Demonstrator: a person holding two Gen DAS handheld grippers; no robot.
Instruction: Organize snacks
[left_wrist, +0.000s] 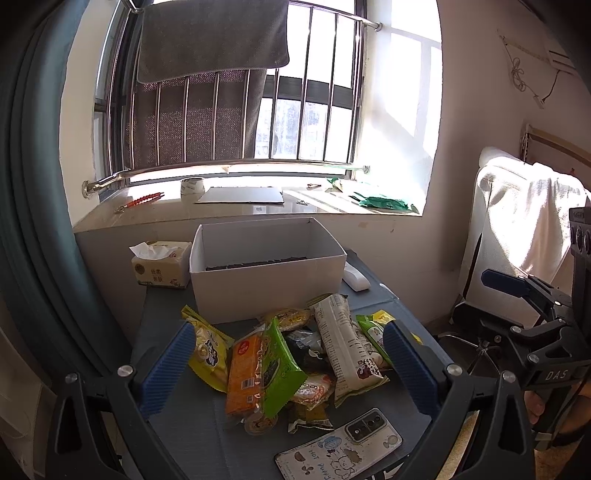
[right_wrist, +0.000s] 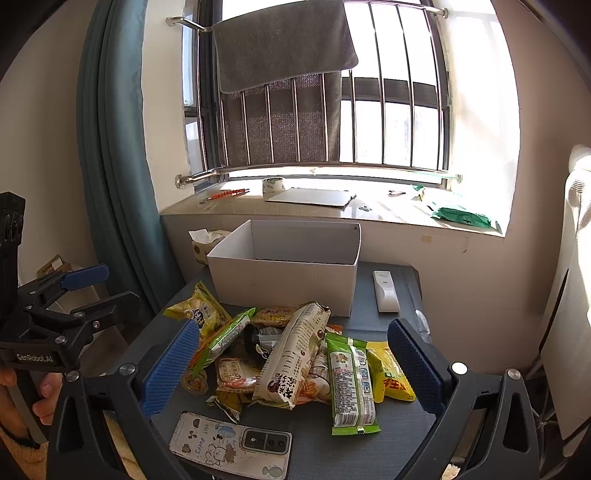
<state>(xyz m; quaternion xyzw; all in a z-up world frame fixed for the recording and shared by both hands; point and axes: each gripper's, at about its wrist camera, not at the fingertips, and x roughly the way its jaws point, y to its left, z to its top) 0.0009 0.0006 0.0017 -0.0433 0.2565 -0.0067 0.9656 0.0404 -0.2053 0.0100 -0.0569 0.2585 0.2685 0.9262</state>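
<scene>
Here, both hand-held grippers, left (left_wrist: 290, 363) and right (right_wrist: 295, 363), gape empty; their frames read "GenRobot.AI", "DAS".

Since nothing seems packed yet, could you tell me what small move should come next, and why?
Probably lower the right hand-held gripper, which is open and empty, onto the long white snack packet lying on top of the pile. The white cardboard box behind holds no snacks that I can see, and the left hand-held gripper is open too.

The phone (left_wrist: 340, 448) is cut off; the box (right_wrist: 284, 284) floor stays mostly hidden.
</scene>
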